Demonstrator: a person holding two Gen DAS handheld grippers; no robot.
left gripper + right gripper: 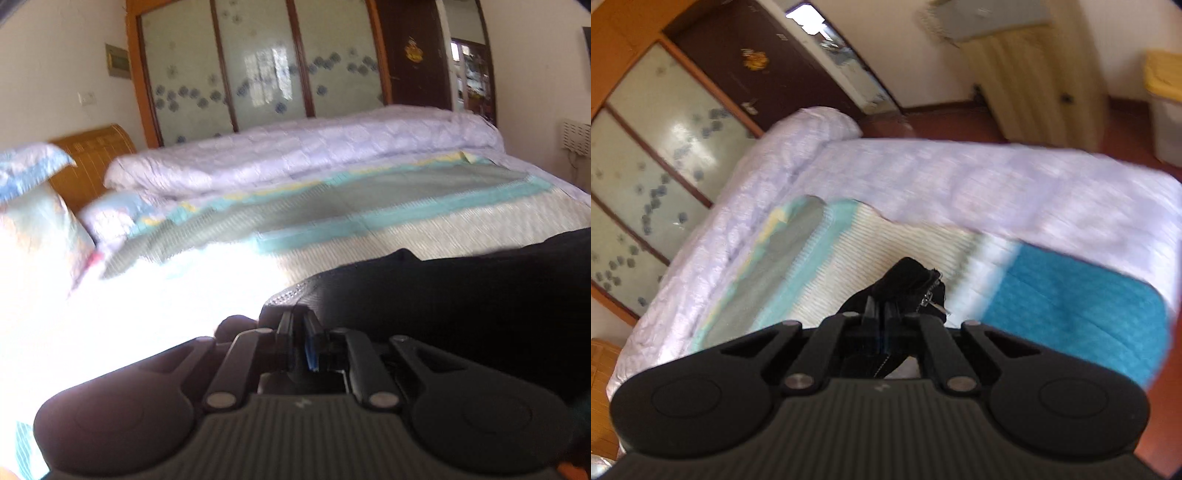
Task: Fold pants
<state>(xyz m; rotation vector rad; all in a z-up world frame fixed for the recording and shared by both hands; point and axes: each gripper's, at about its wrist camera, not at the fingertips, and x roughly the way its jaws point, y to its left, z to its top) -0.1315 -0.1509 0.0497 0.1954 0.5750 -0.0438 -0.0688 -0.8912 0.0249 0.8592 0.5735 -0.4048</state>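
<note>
The black pants [461,295] stretch from my left gripper [299,314] toward the right over the bed; a woven band edge shows near the fingertips. That gripper is shut on the dark cloth. In the right wrist view, my right gripper [881,306] is shut on a bunched part of the black pants [905,280], where a metal zipper [929,299] hangs at the right. Both pieces of cloth are lifted off the striped mat [916,243]. The rest of the pants is hidden below the gripper bodies.
A rolled lilac quilt [295,158] lies along the bed's far side, pillows [33,206] at the left by a wooden headboard [92,155]. A teal blanket [1071,310] lies at the right. A wardrobe [258,66] with glass doors and a dark door [757,55] stand behind.
</note>
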